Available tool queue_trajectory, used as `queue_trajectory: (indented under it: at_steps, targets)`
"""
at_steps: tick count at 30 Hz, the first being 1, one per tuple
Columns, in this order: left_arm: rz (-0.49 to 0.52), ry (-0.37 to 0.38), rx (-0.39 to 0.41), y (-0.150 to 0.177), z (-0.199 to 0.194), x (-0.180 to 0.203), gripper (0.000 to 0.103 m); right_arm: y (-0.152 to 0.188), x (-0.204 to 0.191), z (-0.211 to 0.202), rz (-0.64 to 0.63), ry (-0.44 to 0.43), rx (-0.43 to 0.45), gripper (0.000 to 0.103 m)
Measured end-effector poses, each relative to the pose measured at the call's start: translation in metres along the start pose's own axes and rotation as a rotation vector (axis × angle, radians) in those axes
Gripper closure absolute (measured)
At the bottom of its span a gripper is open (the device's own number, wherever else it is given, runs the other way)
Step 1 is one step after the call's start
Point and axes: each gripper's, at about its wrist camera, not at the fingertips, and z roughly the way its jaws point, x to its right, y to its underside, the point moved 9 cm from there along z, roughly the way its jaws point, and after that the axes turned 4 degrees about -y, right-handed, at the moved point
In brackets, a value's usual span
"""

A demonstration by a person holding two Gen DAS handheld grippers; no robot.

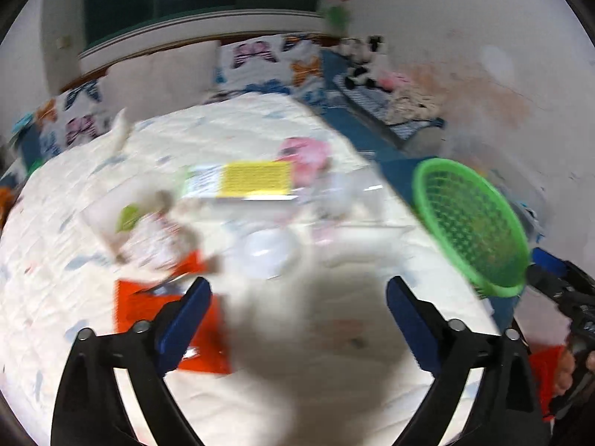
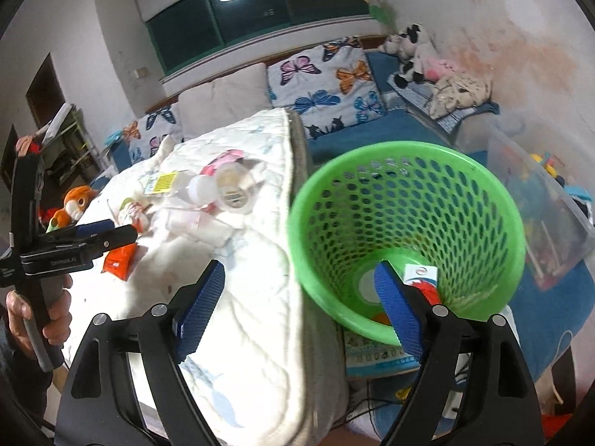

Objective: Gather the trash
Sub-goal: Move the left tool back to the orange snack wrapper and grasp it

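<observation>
Trash lies scattered on a white quilt: an orange wrapper, a yellow-labelled packet, a clear round lid and a pink piece. The left wrist view is blurred. My left gripper stands open above the quilt with nothing between its fingers, its left finger over the orange wrapper. From the right wrist view the left gripper hovers at the pile's near side. A green mesh basket stands beside the quilt's edge with a red-and-white wrapper inside. My right gripper is open and empty, straddling the basket's near rim.
Butterfly pillows and plush toys line the back. An orange plush lies at the left. A clear storage box stands right of the basket. A hand grips the left gripper's handle.
</observation>
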Motion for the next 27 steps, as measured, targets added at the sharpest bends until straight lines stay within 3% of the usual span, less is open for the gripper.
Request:
queue_trajectory:
  at_steps: [4,12,18,27]
  targets:
    - [-0.030,-0.083,-0.019,0.015,0.006,-0.041,0.007,0.000,-0.013,0.004,-0.017,-0.014,-0.006,0.020]
    - [-0.111,-0.116,-0.124,0.044,0.034,-0.094,0.007,0.003,-0.033,0.018,-0.049,-0.037,-0.033,0.020]
    - [-0.158,-0.092,-0.165,0.053,0.050,-0.104,0.007,0.005,-0.045,0.028,-0.068,-0.059,-0.052,0.020]
    - [-0.170,-0.058,-0.157,0.052,0.050,-0.101,0.007,0.009,-0.060,0.039,-0.095,-0.082,-0.075,0.020]
